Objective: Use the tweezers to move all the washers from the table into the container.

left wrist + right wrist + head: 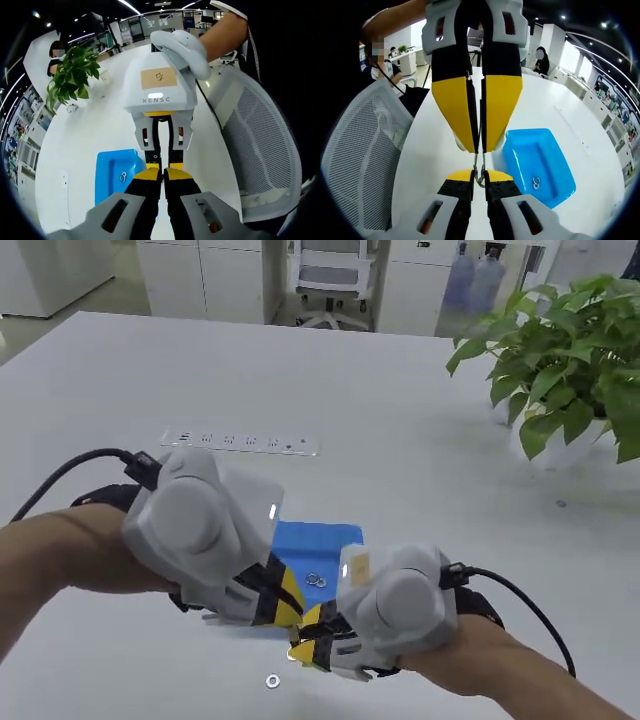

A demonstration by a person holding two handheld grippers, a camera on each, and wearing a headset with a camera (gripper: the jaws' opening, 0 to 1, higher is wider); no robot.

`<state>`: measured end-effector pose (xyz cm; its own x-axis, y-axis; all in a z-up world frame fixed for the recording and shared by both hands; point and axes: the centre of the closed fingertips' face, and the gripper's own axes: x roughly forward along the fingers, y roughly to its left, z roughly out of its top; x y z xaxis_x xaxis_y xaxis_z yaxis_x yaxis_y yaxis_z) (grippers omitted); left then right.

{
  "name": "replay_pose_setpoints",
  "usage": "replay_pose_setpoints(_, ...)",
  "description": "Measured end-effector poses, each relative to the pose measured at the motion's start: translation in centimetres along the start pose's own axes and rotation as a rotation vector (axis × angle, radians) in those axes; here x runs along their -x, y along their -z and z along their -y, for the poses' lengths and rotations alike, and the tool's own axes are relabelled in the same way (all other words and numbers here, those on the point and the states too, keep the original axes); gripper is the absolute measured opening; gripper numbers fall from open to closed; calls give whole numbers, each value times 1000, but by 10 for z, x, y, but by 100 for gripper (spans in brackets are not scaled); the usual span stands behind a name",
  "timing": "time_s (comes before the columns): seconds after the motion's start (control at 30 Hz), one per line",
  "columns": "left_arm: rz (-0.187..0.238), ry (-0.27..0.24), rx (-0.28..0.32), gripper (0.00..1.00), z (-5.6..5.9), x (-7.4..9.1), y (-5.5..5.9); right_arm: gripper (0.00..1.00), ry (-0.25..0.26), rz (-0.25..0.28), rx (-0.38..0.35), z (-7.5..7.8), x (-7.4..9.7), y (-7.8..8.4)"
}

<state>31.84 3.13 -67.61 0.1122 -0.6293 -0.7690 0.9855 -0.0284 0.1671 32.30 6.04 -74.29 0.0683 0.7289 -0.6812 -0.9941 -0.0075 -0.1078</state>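
Observation:
My left gripper (292, 612) and right gripper (308, 632) meet tip to tip just in front of the blue container (320, 540). In the right gripper view, thin metal tweezers (480, 165) run between the left gripper's (479, 147) yellow pads down into my right gripper's (479, 176) own tips; both look shut on them. In the left gripper view, my left gripper (163, 174) faces the right gripper (162, 161) nose to nose. Two washers (316, 581) lie in the container (540, 150). One washer (273, 680) lies on the white table, near its front edge.
A white power strip (240, 441) lies flat behind the container. A potted plant (570, 360) stands at the far right. A mesh office chair (260, 150) is close beside the table's near edge. Cables trail from both grippers.

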Motion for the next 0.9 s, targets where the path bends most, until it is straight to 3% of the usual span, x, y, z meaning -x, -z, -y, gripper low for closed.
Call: replay_pose_setpoints(0.9, 7, -34, -14, 6, -42, 12, 1, 10, 31, 10, 7, 45, 2, -12)
